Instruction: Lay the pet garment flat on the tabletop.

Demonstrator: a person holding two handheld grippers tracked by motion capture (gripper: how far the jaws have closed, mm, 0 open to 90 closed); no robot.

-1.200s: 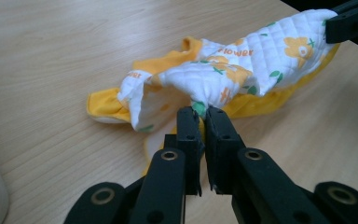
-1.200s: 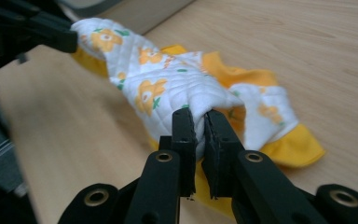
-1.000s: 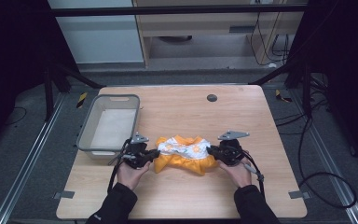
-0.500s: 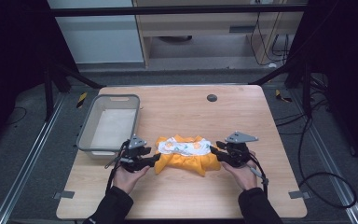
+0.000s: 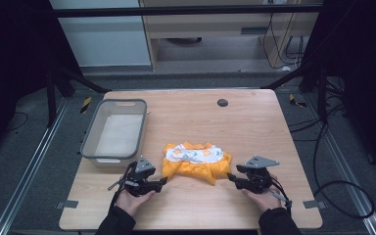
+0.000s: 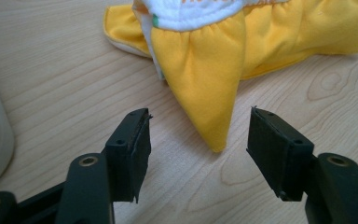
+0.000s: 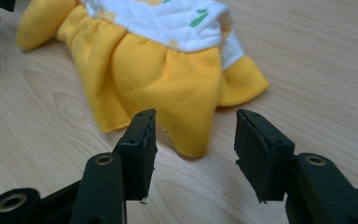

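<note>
Beside yellow garment (image 5: 197, 163), left gripper (image 5: 162, 181) and right gripper (image 5: 231, 177) jaws apart, empty

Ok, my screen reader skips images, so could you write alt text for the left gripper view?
A yellow gathered garment with a white printed waistband lies on a wooden table, one pointed corner aimed at the open left tool, whose black jaws stand apart on either side of that corner without touching it.
</note>
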